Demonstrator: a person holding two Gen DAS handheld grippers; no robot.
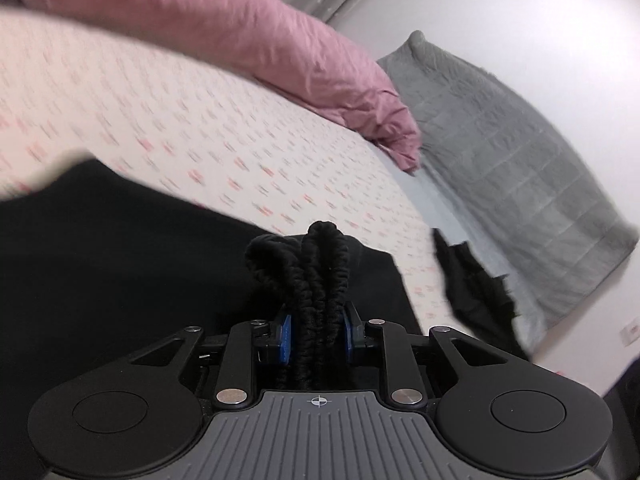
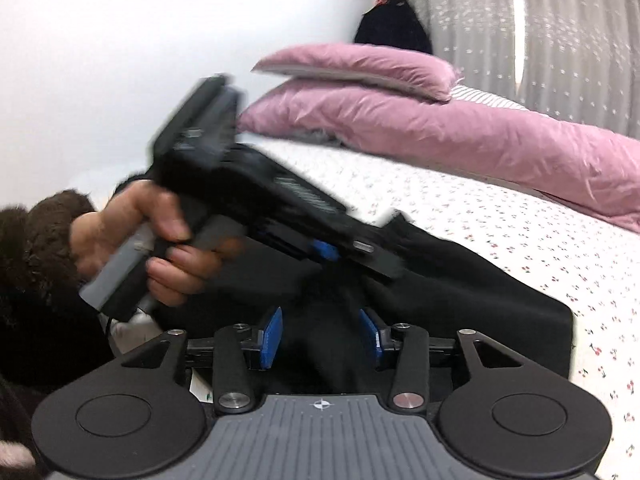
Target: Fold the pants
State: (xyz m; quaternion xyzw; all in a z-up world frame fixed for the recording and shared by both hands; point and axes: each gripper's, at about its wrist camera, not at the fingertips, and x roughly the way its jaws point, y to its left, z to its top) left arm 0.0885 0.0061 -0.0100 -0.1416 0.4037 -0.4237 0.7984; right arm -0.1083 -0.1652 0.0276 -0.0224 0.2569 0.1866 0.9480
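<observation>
Left wrist view shows the left gripper point(image 1: 318, 326) clamped narrowly on the bunched waistband of the black pants point(image 1: 120, 264) on the bed point(image 1: 240, 152), while the right gripper point(image 2: 322, 338) stands half-open around cloth, unpinched, so lifting may drag the fold askew

From my seat the left gripper point(image 2: 332, 252) in the right wrist view is motion-smeared, w/ its fingertips lost against the black pants point(image 2: 460, 292), so I can't read its grip there. Right gripper point(image 2: 320, 340) pads: fabric sits btwn them but contact is unclear. Sheet point(image 1: 200, 128) print is blurred; pants run off the left edge.
</observation>
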